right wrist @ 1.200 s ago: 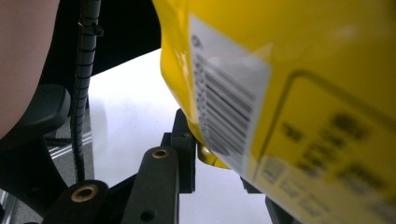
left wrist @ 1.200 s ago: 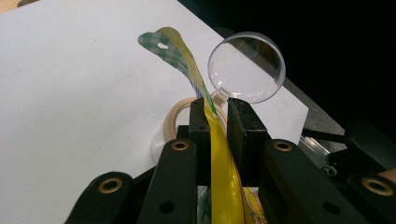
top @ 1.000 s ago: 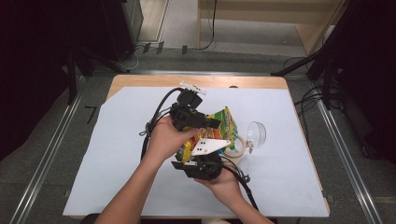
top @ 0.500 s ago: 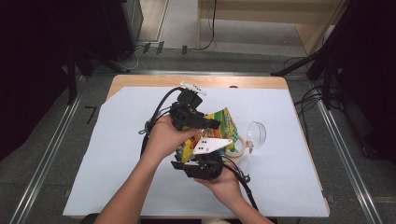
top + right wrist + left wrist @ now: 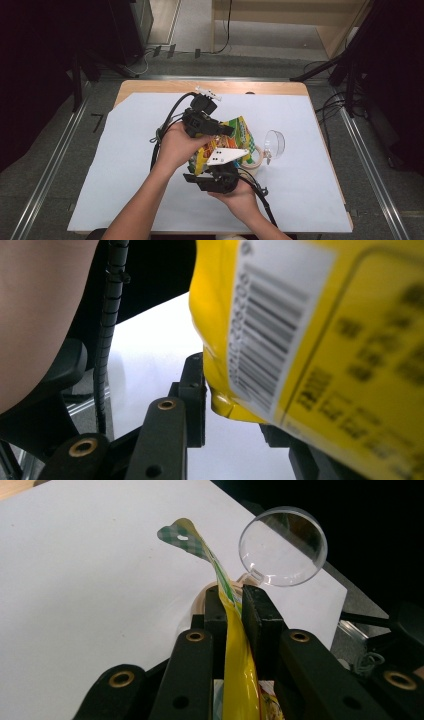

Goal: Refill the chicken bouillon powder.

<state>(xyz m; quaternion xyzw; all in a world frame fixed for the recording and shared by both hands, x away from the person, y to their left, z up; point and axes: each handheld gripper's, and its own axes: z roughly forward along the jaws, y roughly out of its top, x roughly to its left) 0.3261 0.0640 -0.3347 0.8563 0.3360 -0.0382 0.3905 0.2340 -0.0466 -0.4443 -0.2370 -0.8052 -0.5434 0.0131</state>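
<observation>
Left tool (image 5: 232, 615) pinches the yellow snack bag (image 5: 235, 670) edge-on; that view shows the round clear lid (image 5: 283, 546) just beyond. Right tool (image 5: 230, 410) grips the bag's barcode corner. High view: bag (image 5: 227, 142) mid-table (image 5: 115, 165), long axis running near-left to far-right.

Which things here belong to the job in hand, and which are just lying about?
In the job:
- yellow snack bag, pinched by the left gripper, whose fingers have just been closing on it
- right gripper, at the bag's lower corner

Lying about:
- clear round lid
- beige ring under the bag
- white sheet
</observation>
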